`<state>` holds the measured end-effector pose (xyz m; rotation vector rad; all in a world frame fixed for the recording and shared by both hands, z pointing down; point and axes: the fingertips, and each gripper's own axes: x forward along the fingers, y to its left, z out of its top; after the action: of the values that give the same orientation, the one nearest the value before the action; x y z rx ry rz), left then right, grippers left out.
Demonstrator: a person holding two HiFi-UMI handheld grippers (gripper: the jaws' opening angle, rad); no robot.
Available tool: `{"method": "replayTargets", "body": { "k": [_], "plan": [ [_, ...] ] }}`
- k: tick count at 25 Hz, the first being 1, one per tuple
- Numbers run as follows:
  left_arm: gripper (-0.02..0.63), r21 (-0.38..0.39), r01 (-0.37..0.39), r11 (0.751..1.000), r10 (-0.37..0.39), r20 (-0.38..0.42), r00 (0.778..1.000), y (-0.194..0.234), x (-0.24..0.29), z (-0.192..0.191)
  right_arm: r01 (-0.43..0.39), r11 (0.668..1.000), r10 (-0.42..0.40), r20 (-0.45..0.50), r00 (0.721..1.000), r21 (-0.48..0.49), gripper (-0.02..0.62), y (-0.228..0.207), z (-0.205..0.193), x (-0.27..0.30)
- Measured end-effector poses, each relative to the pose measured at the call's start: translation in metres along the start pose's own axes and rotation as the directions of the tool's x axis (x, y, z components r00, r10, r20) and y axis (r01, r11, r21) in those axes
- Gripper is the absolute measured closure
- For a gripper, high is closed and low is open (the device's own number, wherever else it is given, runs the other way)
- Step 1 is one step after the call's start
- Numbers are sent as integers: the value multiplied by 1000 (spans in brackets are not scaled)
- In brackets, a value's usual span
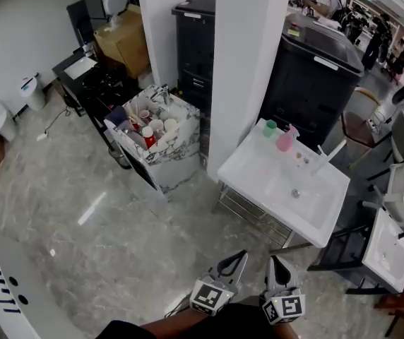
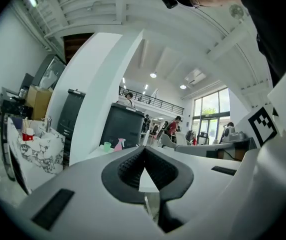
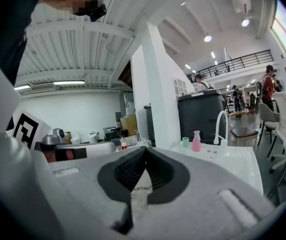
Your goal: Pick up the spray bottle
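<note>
The pink spray bottle (image 1: 285, 140) stands at the back of a white sink unit (image 1: 258, 171), beside a green cup (image 1: 270, 128) and near a white faucet (image 1: 327, 157). Both grippers are low in the head view, well short of the sink. My left gripper (image 1: 242, 254) and right gripper (image 1: 272, 258) are side by side, each shut with nothing between the jaws. In the left gripper view the bottle (image 2: 118, 144) is small and far beyond the closed left gripper (image 2: 144, 149). The right gripper view shows the bottle (image 3: 196, 141) ahead and right of the closed right gripper (image 3: 145, 149).
A white pillar (image 1: 248, 69) rises just left of the sink. Two black bins (image 1: 315, 76) stand behind it. A marble-patterned cart (image 1: 181, 154) full of cups sits left of the pillar. A second white sink (image 1: 389, 249) and chairs are at the right; people stand far behind.
</note>
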<state>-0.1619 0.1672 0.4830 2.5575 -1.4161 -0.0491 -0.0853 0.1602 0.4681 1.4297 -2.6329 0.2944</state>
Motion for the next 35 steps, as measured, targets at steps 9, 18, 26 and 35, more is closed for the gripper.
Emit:
{"method": "replayTargets", "body": {
  "k": [9,18,26,35],
  "plan": [
    [590,-65,18,998,-19,-15,1000,40,22,-9,41,999,-42,-64,997,-7,597,-5,-13,32],
    [589,-15,76,997,-77,-40,996,65,112,-4,121,990,-124,32,992,78,597,-82,13,100],
    [589,72,145,987,-135,-134,982,100,265,-8,229,966,-237,57,970,120,597,-217,44,188],
    [589,32,135,990,-129,-148,981,143,404,-19,168,981,-171,24,985,97,597,-300,59,283]
  ]
}}
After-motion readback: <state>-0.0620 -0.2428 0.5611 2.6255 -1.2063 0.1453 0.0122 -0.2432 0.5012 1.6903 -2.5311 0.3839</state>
